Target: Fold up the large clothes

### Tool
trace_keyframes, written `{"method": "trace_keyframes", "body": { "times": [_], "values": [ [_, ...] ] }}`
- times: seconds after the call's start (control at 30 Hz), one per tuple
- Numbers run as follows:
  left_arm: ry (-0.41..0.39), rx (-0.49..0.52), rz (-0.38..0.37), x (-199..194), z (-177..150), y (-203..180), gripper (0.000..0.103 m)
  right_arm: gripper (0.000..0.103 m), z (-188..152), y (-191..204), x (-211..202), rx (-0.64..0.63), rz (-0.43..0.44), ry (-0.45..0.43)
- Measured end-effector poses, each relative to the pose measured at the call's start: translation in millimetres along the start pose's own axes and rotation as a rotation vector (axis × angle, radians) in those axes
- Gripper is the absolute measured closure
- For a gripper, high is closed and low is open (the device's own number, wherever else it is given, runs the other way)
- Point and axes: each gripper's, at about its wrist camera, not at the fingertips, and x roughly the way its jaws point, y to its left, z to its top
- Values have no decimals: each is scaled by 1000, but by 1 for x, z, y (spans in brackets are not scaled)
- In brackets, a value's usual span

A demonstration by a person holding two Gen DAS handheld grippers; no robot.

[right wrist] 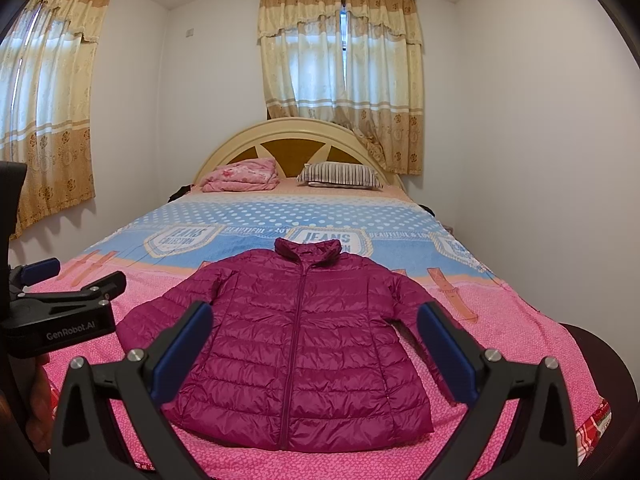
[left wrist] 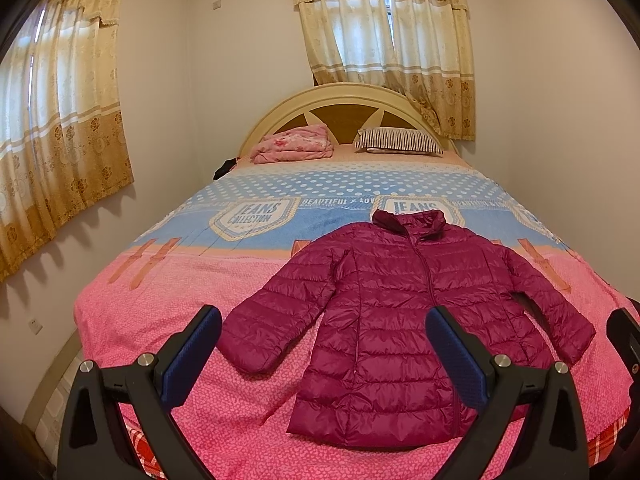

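The puffy purple jacket (left wrist: 400, 320) is the landmark. In the left wrist view, the right finger (left wrist: 456, 356) of the left gripper (left wrist: 324, 354) covers part of the jacket's bottom edge. A dark thing (left wrist: 225, 168) far behind the jacket, by the pink blanket (left wrist: 294, 144), is too small to tell. In the right wrist view, the fingers (right wrist: 182, 350) of the right gripper (right wrist: 314, 350) hide both cuffs.
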Motion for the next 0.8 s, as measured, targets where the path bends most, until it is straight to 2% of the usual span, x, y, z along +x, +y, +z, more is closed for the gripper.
{"method": "trace_keyframes", "body": {
  "times": [0.8],
  "values": [
    [-4,-2,3,-2,0,0,1,0,0,0,0,0,0,3]
  ]
}}
